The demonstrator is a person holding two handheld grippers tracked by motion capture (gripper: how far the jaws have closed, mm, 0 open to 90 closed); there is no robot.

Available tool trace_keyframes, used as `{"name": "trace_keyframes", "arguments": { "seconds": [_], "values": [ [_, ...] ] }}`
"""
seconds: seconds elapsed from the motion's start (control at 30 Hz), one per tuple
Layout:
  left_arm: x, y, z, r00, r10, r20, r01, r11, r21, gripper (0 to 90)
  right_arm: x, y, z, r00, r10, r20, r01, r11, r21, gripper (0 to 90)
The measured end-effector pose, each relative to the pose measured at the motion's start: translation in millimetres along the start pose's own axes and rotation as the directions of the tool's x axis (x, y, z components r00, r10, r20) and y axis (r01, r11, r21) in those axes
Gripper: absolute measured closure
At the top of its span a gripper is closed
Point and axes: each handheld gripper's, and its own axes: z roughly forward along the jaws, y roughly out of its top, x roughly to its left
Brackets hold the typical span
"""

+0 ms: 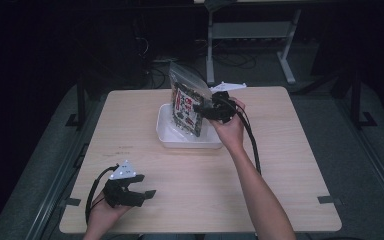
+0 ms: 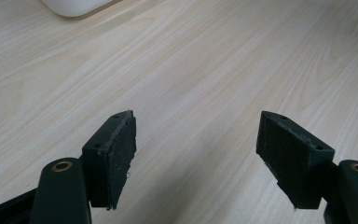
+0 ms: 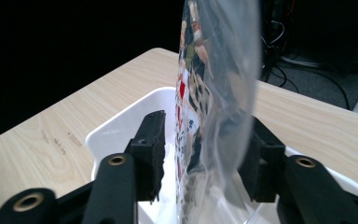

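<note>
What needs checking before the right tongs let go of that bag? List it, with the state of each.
1. Bag sits over the white tray: ok, its lower end is inside the tray.
2. Right tongs straddle the bag: ok, a jaw on each side.
3. Jaws actually pinch the bag: cannot tell, a gap shows beside the left jaw.
4. Bag will stay upright if released: cannot tell, it stands tall and looks thin.
5. Left tongs are out of the way: ok, open over bare table near the person.
</note>
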Motion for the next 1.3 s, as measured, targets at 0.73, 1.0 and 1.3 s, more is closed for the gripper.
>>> {"name": "trace_keyframes", "arguments": {
  "seconds": [0.73,1.0,1.3],
  "values": [
    [2.7,0.0,3.8,0.9999,0.011,-0.009,-0.011,0.9995,0.031,25.3,-8.5,-12.7,-34.0,0.9975,0.044,-0.056,-0.041,0.998,0.039,43.4],
    [3.0,-0.6,5.6,0.9997,0.016,-0.017,-0.015,0.9990,0.043,24.9,-9.1,-19.1,-42.3,0.9968,0.051,-0.061,-0.048,0.997,0.056,42.1],
    [5.1,-1.2,4.3,0.9997,0.010,-0.021,-0.009,0.9990,0.045,24.3,-8.7,-24.4,-53.0,0.9957,0.060,-0.070,-0.055,0.996,0.071,40.6]
  ]
}}
